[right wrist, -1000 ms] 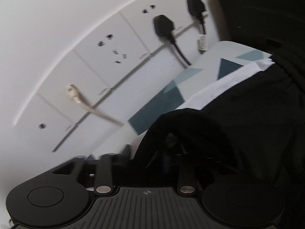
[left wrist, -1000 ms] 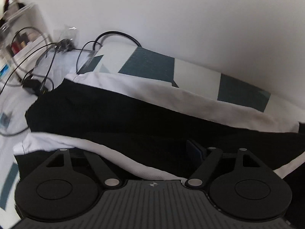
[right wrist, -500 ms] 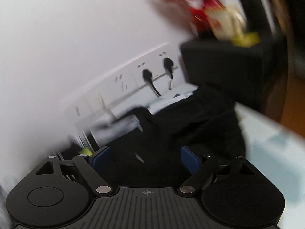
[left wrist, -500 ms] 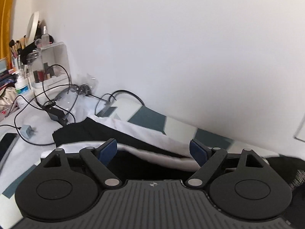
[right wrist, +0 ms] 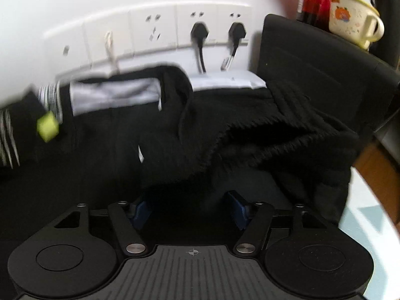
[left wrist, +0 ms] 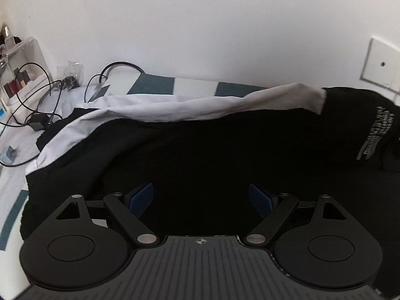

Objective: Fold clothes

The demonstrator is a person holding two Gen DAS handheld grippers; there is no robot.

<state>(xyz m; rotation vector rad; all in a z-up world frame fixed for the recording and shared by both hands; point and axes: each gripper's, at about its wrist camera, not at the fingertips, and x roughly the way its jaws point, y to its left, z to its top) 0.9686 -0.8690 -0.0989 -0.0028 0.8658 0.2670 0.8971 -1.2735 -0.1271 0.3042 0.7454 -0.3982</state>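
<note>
A black garment point(left wrist: 212, 145) with a white lining edge point(left wrist: 175, 110) and grey print point(left wrist: 375, 135) lies spread on the table against the wall. My left gripper point(left wrist: 201, 198) is open and empty, just above the black cloth at its near side. In the right wrist view the same black garment point(right wrist: 225, 130) lies bunched with a ribbed part at the right. My right gripper point(right wrist: 192, 210) is open and empty over the cloth; its blue pads point(right wrist: 237, 207) stand apart.
Cables point(left wrist: 35, 92), a charger point(left wrist: 10, 153) and a clear organiser point(left wrist: 20, 67) lie at the left. Wall sockets with two black plugs point(right wrist: 200, 32) are behind the garment. A black box point(right wrist: 312, 75), a cream mug point(right wrist: 350, 22) and a red bottle stand at the right.
Both grippers have let go of the garment and opened. Both have drawn back and now sit low over the spread cloth. The right view has swung towards the sockets.
</note>
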